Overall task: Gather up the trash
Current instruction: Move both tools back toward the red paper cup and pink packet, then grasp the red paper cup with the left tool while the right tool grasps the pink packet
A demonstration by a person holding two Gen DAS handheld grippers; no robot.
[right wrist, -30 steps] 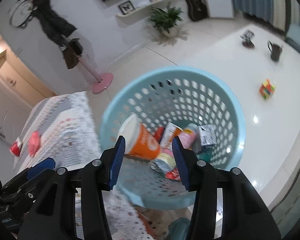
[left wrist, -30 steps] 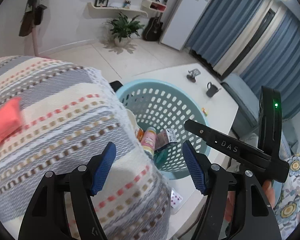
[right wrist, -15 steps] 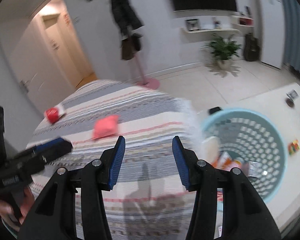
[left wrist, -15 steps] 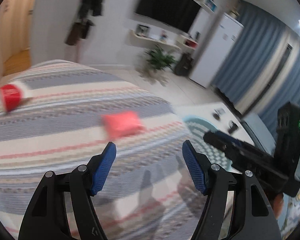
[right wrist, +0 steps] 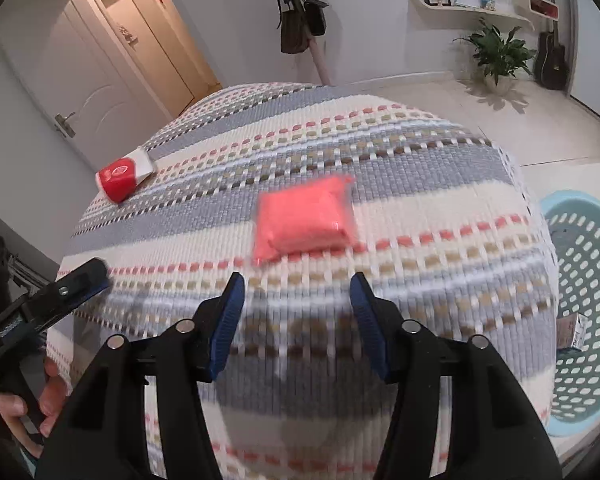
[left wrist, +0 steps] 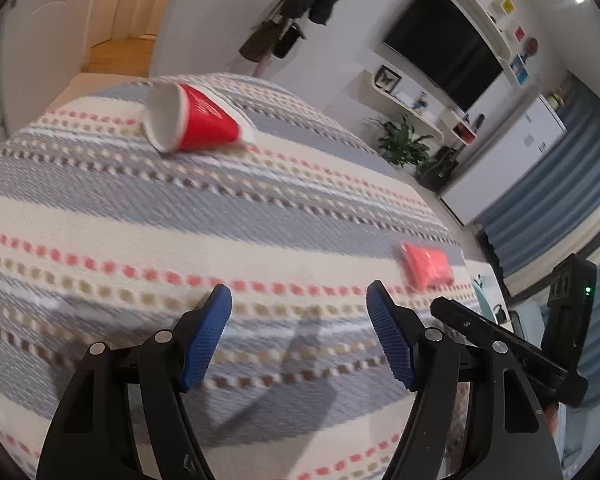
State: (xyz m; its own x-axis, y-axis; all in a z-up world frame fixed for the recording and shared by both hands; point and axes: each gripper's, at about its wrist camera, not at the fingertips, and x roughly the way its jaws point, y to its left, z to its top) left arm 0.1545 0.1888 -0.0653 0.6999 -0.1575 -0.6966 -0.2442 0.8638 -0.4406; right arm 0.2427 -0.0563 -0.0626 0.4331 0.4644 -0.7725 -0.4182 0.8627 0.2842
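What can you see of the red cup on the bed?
The red cup looks like paper, with a white inside, a pale logo on its wall and a white rim. It lies tipped on its side on the striped bedspread, mouth toward the left gripper's camera, far from the pink packet. Neither gripper touches it.

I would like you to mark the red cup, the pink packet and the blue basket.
red cup [left wrist: 206, 122], left wrist view, on its red side wall.
pink packet [right wrist: 304, 220], right wrist view, on its middle.
blue basket [right wrist: 580, 204], right wrist view, on its rim.
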